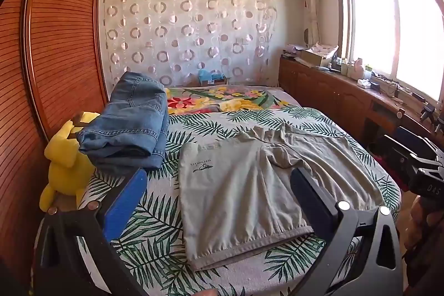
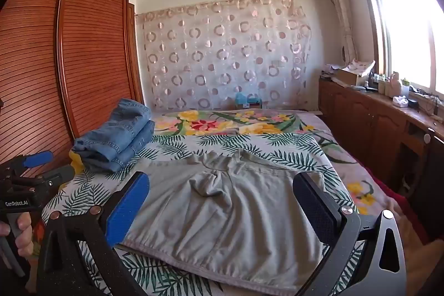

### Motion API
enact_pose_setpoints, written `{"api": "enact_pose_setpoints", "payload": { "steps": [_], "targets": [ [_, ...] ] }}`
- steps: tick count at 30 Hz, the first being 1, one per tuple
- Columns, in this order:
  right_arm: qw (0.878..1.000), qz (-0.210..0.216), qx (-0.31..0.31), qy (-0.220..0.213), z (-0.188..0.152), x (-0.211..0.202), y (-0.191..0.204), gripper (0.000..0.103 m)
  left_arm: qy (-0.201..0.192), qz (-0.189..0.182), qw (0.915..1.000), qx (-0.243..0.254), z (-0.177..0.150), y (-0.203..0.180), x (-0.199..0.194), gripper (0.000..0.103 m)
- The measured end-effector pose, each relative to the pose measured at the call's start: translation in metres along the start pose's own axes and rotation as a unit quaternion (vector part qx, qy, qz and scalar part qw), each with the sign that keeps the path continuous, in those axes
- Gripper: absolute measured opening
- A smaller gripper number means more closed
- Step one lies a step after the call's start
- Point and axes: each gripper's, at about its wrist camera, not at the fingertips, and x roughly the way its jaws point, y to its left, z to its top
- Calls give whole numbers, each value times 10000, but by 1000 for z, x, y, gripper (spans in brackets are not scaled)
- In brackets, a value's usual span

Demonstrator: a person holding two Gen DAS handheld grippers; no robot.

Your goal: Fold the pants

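The bed, under a leaf-print cover, fills the lower half of both views and carries everything relevant. The grey pants lie spread flat at its centre, hem edge toward the cameras and waistband at 12 o'clock, with the crotch bunched into a small ridge. In the left wrist view a printed logo sits near the garment's 10 o'clock corner.

Handling, as a judgement: the fabric looks thin, soft and light. It should drape and wrinkle freely, offer no stiffness, and slide easily over the cover. Take hold at corners or along the stitched hem, where the doubled cloth gives the pads something to bite; the open middle would only bunch.

The folded jeans sit at 10 o'clock from the pants, near but apart from them. A yellow plush toy lies just beyond the jeans at the bed's edge. Neither blocks the grey garment, but a fold swung toward 10 o'clock could brush the denim stack. The floral blanket at 12 o'clock is well clear.

The left gripper hovers above the near hem with its fingers spread wide and nothing between them. The right gripper does likewise: fingers fully apart, empty, the pants visible in the gap below.
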Motion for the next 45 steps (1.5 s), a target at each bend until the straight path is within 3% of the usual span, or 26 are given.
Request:
{"api": "enact_pose_setpoints", "payload": {
  "steps": [45],
  "targets": [
    [10000,43,21,-26,0,-2,3,103,-42,17,10000,53,7,0,-7,103]
  ]
}}
